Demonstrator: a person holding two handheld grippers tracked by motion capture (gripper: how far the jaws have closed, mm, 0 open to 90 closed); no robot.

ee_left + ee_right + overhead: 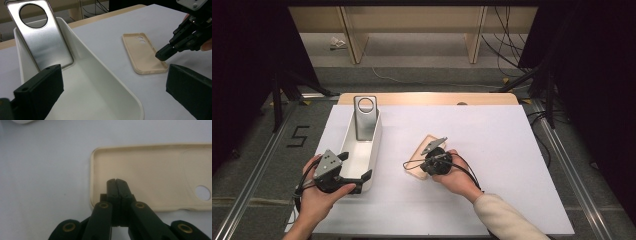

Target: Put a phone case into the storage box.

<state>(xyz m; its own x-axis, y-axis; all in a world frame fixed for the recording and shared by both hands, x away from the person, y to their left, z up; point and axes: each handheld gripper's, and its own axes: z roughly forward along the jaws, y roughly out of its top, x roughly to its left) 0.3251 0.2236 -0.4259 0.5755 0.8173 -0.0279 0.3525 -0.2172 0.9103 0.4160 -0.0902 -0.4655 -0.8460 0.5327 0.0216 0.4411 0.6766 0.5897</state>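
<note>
A beige phone case point(422, 146) point(143, 53) point(150, 170) lies hollow side up on the white table sheet, right of the tray. My right gripper point(426, 161) point(162, 55) point(116, 181) is shut, its tips together just over the case's inner face near one long rim, with nothing between the jaws. A silver phone case point(364, 122) point(47, 45) with a round camera hole leans upright against the far end of the white tray point(376, 145) point(100, 70). My left gripper point(357, 167) point(112, 100) is open, its jaws spread on either side of the tray's near end.
The white sheet point(492, 165) covers the table, with a wooden strip point(427, 98) showing along the back edge. Dark stands and cables sit on the floor beyond the table's sides. The tray's floor is bare apart from the silver case.
</note>
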